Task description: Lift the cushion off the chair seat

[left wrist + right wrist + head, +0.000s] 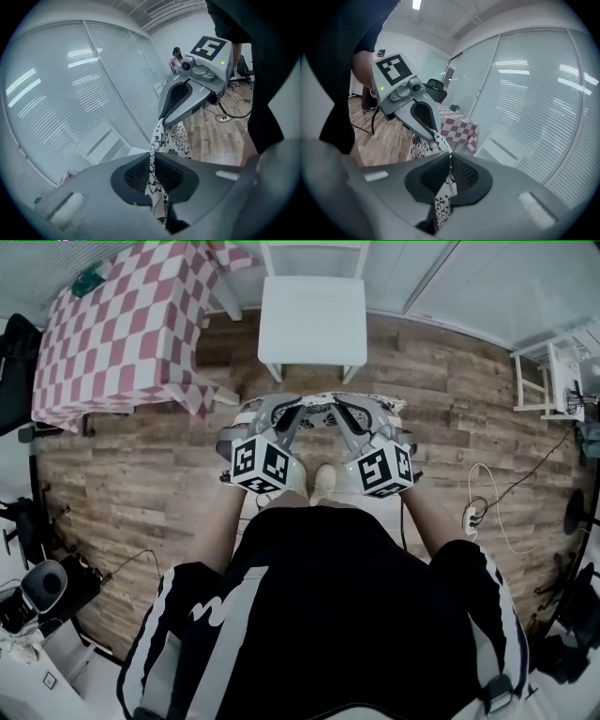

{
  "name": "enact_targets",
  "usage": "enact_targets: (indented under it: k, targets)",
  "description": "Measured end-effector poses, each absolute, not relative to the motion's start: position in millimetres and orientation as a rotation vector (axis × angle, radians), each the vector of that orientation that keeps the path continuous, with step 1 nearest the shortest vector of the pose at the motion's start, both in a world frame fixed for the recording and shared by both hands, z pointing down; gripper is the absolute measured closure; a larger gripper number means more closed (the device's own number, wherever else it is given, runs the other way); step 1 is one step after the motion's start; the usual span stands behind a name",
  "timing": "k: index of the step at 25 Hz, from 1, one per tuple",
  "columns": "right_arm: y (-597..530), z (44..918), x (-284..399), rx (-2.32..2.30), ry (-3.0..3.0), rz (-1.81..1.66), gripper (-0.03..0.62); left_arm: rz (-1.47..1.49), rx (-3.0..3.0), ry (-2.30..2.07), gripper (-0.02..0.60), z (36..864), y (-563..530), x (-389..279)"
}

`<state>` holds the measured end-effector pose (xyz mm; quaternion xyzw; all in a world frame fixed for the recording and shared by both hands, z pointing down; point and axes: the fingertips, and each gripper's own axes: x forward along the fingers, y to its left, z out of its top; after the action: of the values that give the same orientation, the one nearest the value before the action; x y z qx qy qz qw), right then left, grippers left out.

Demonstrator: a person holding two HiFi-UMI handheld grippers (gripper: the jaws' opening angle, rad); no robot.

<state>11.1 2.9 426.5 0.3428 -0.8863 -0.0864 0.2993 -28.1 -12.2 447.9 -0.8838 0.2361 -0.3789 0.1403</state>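
Observation:
The cushion [323, 414], white with a black flower print, hangs in front of the person, clear of the white chair seat [312, 320]. My left gripper [298, 409] is shut on one part of its edge. My right gripper [339, 407] is shut on the edge close beside it. In the left gripper view the printed fabric [154, 154] runs up out of the left gripper [152, 171] to the right gripper [161, 121]. In the right gripper view the cloth [440, 201] is pinched in the right gripper [450, 172], and the left gripper [437, 134] grips it just beyond.
A table with a red and white checked cloth [122, 329] stands left of the chair. A white rack [553, 376] is at the right wall. Cables and a power strip [469, 517] lie on the wood floor at the right. Dark equipment [42, 582] sits at the lower left.

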Motion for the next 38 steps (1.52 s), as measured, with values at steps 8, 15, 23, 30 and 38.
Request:
enact_targets:
  k: [8,15,23,30,38]
  targets:
    - [3,374,5,1.009,-2.368,-0.272,0.586,-0.985,-2.516,0.694,0.563,391,-13,-35]
    - [1,338,2,1.057,-2.365,-0.362,0.586,-0.89,-2.469,0.731,0.563,349,-24,-39]
    - [-5,309,-3,1.087,-2.358,-0.401,0.586,-0.831,-2.437,0.751,0.563,319,-31,-44]
    - [-12,275,-9,1.101,-2.393,-0.476,0.585,-0.8,-2.414,0.765,0.563,295,-34,-45]
    - [-23,248,-8,1.153,-2.395,-0.508,0.585,-0.754,-2.379,0.774,0.563,266,-47,-44]
